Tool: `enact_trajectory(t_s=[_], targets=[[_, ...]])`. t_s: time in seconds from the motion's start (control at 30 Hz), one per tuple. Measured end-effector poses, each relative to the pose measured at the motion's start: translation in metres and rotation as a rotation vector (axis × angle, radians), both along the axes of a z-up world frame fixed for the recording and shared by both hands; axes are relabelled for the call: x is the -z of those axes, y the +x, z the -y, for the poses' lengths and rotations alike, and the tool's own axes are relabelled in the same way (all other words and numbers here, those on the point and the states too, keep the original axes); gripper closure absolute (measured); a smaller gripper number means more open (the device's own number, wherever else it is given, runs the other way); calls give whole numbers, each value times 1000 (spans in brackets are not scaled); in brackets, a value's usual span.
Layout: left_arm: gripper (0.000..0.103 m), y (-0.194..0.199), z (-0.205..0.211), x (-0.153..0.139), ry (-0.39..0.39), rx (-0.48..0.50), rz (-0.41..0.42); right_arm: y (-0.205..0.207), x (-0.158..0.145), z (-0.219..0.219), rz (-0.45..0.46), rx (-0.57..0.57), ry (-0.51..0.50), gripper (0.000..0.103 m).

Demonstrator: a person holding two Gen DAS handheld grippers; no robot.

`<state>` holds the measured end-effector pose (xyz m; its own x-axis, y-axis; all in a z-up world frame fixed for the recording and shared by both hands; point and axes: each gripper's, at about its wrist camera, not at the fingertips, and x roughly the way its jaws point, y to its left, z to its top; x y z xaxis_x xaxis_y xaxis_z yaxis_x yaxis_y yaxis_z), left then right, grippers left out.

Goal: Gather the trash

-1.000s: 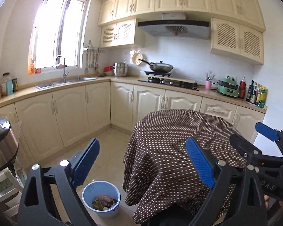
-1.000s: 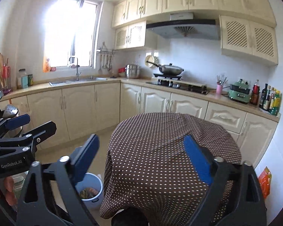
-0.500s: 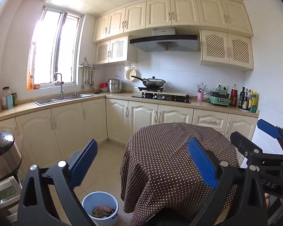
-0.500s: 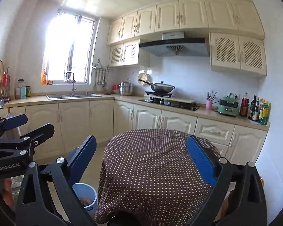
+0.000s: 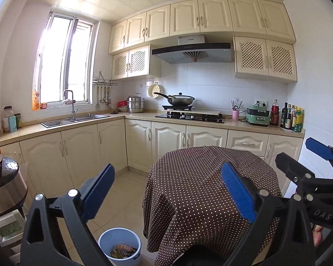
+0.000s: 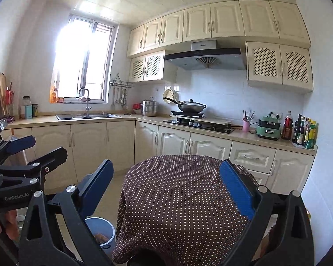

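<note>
Ahead of both pairs of tongs stands a round table [image 5: 211, 177] draped in a brown polka-dot cloth, its top bare of litter as far as either view shows. The left tongs [image 5: 166, 190] are spread wide and hold nothing; the right tongs [image 6: 166, 186] are likewise spread and empty. Below and to the left of the left tongs, on the floor just beside the hanging cloth, sits a light blue bin [image 5: 119, 246], upright with its mouth facing up. The trash [image 5: 123, 250], crumpled wrappers, lies inside it; it is too bunched to give a long axis or heading. No loose litter shows, so collection looks nearly done. The sensible move is probably to tip the tongs downward and scan the floor around the bin before closing on anything.
</note>
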<state>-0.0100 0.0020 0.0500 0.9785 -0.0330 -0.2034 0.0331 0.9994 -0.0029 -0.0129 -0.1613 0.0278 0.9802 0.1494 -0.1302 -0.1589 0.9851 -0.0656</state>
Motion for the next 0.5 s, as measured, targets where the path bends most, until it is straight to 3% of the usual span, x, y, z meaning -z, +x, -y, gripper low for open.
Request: enact_trajectory(t_s=[0.5], targets=[[8,0,1,1,8,5,1,-1,-2,-5,-6,-11,0,9]])
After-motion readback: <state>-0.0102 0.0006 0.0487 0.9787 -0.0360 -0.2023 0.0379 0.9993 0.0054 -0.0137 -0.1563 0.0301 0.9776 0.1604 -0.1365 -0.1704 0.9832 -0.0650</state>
